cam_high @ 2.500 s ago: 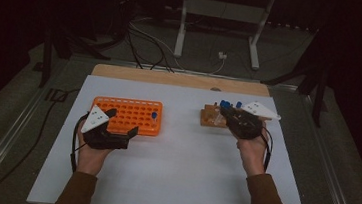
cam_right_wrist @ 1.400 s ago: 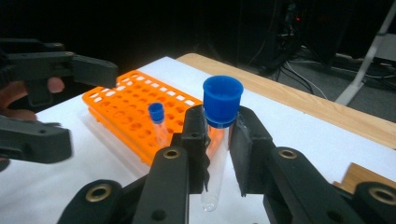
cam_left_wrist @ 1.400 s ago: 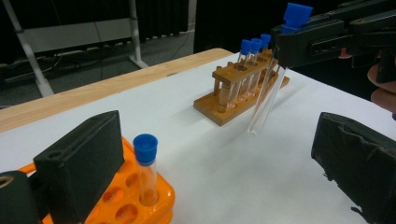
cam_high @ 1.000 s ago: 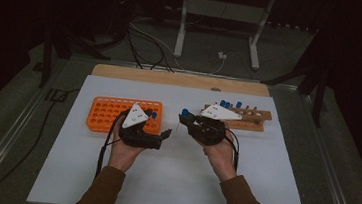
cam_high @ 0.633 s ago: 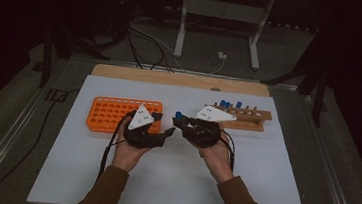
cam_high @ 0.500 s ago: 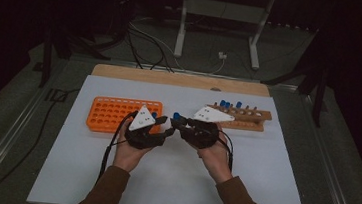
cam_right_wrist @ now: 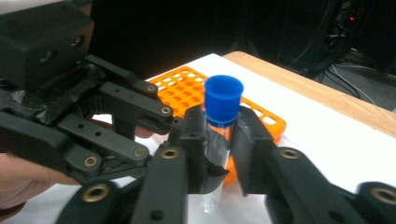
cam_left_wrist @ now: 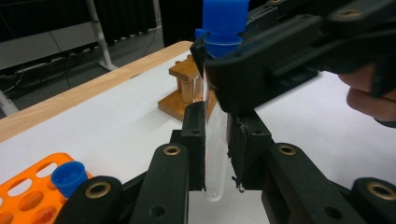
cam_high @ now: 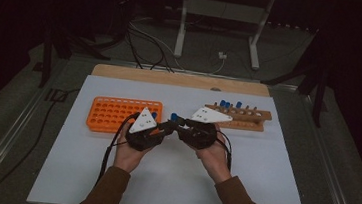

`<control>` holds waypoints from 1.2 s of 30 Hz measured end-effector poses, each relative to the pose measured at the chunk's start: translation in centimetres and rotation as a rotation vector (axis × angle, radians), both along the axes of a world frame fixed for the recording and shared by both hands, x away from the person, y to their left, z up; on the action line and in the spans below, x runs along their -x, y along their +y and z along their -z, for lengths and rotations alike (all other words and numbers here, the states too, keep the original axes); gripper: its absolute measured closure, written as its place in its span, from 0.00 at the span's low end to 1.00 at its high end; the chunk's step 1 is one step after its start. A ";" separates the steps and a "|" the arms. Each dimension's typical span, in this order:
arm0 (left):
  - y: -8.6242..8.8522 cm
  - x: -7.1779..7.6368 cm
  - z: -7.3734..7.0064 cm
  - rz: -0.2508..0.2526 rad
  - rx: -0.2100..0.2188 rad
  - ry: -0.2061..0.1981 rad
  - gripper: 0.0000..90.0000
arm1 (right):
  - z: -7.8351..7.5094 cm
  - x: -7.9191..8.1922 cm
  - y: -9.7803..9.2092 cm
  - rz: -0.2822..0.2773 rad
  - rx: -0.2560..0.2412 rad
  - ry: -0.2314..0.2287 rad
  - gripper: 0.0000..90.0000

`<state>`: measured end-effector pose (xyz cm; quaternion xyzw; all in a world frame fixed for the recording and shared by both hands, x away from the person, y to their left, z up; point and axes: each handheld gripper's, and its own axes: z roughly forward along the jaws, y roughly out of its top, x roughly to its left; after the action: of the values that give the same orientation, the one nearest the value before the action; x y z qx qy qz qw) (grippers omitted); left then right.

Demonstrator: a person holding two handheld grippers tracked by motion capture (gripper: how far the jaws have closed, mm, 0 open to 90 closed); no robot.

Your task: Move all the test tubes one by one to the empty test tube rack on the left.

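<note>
Jaws of both grippers, as I logged them, were clamped on one item: a clear test tube (cam_left_wrist: 215, 154) with a blue cap (cam_right_wrist: 223, 99), held upright above the tabletop (cam_high: 171, 181).

Item 1, left gripper (cam_left_wrist: 216, 147): jaws pressed against the lower part of the tube, whose rounded bottom hung just below the pads.

Item 2, right gripper (cam_right_wrist: 219, 140): jaws closed on the upper glass, directly under the cap, above the left gripper's hold. In the high view I saw the two grippers meeting nose to nose, the left gripper (cam_high: 159, 129) touching or nearly touching the right gripper (cam_high: 182, 129).

Item 3, orange rack (cam_high: 110, 115): flat on the tabletop, just beyond and outboard of the left jaws; one blue-capped tube (cam_left_wrist: 69, 177) stood in it.

Item 4, wooden rack (cam_high: 252, 120): near, beyond the right jaws, holding several blue-capped tubes (cam_high: 229, 105).
</note>
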<state>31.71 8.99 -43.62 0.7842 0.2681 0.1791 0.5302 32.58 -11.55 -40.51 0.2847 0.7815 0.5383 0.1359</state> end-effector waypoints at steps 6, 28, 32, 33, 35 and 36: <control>0.6 -0.3 0.0 -0.041 0.003 0.015 0.87 | 0.2 -0.3 -1.0 0.003 -0.030 0.023 0.56; 4.1 -0.7 -0.3 -0.164 0.046 0.007 0.87 | 2.2 -0.6 -6.2 0.156 0.067 0.017 0.01; 4.6 -0.8 -0.3 -0.184 0.047 0.005 0.87 | 2.5 -0.4 -7.6 0.181 0.071 0.018 0.00; 4.8 -0.8 -0.3 -0.190 0.044 0.004 0.87 | 2.6 -0.4 -7.9 0.188 0.067 0.012 0.00; 5.0 -0.9 -0.3 -0.199 0.048 0.002 0.87 | 2.5 -0.2 -8.7 0.204 0.058 0.005 0.00; 5.1 -0.9 -0.3 -0.203 0.049 0.001 0.87 | 2.4 -0.2 -9.0 0.211 0.050 0.000 0.00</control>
<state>32.63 14.07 -43.33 0.7398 0.3508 0.2248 0.5283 32.74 -20.54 -42.94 0.3617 0.7606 0.5011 0.1988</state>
